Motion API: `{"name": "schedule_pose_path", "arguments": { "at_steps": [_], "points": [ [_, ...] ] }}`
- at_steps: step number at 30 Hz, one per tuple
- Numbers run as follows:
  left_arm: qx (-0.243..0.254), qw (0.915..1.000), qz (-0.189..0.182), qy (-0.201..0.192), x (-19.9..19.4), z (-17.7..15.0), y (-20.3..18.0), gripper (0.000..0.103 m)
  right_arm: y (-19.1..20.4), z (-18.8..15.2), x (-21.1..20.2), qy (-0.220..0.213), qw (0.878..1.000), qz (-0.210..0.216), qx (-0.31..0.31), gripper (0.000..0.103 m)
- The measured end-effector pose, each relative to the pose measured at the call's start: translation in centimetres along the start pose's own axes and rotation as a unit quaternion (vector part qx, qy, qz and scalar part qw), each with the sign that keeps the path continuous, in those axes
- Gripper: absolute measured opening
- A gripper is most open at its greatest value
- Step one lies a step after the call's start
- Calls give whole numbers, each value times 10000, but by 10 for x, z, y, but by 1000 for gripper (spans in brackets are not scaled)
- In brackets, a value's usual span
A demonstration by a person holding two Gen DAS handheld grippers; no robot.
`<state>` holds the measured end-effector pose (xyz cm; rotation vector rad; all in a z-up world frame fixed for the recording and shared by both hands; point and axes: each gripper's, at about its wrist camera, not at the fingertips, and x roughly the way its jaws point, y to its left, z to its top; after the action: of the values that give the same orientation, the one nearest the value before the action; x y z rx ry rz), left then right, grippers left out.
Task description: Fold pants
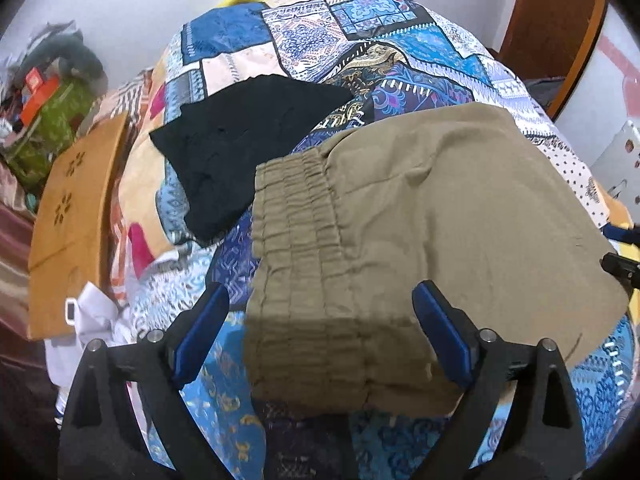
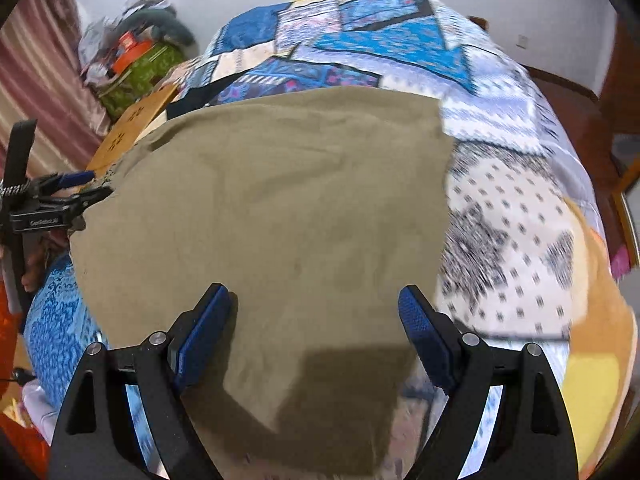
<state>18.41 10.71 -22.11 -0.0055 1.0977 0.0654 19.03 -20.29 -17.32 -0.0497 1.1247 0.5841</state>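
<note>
Folded khaki cotton pants with a ribbed elastic waistband lying flat on a bed under a blue patchwork-print quilt, directly ahead of and beneath both tools. Left tool spread wide, blue pads clear of the cloth, nothing held; waistband stack sitting right between and just past its tips. Right tool likewise gaping, empty, hovering over the plain khaki panel, with the pants' right edge just beyond its right-hand pad.

Judged well along: several waistband layers stacked, bundle compact.

Risks from here:
- Snagging the top layer with a low pad on any sideways pass, dragging the stack askew and undoing the fold; waistband edge nearest the left tool looks most exposed.
- Pinching quilt together with pants on a further grasp, since the soft bedding bulges up around the bundle; lifting would then pull the cover and tip the layers.
- Gripping only the uppermost layer of the ribbed stack, letting the lower ones peel away and spill.
- Sweeping left past the left tool, nudging the crumpled black fabric garment lying just beyond the waistband, possibly tangling the two.
- Uneven lift between the two tools, twisting the bundle and creasing the smooth panel.
</note>
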Motion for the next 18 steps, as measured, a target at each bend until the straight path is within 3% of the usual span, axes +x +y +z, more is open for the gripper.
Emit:
{"name": "schedule_pose_path", "arguments": {
  "at_steps": [6,13,18],
  "points": [
    [-71,9999,69,-83,-13,-10,3,97,-10,-17,-18,-221,9992,-81,325,85],
    [-195,9996,178,-124,-37,-17,17,97,0,-28,-40,-448,9968,-656,75,85],
    [-573,9976,109,-383,-62,-16,33,97,22,-22,-58,-792,9944,-668,-207,85]
  ]
}}
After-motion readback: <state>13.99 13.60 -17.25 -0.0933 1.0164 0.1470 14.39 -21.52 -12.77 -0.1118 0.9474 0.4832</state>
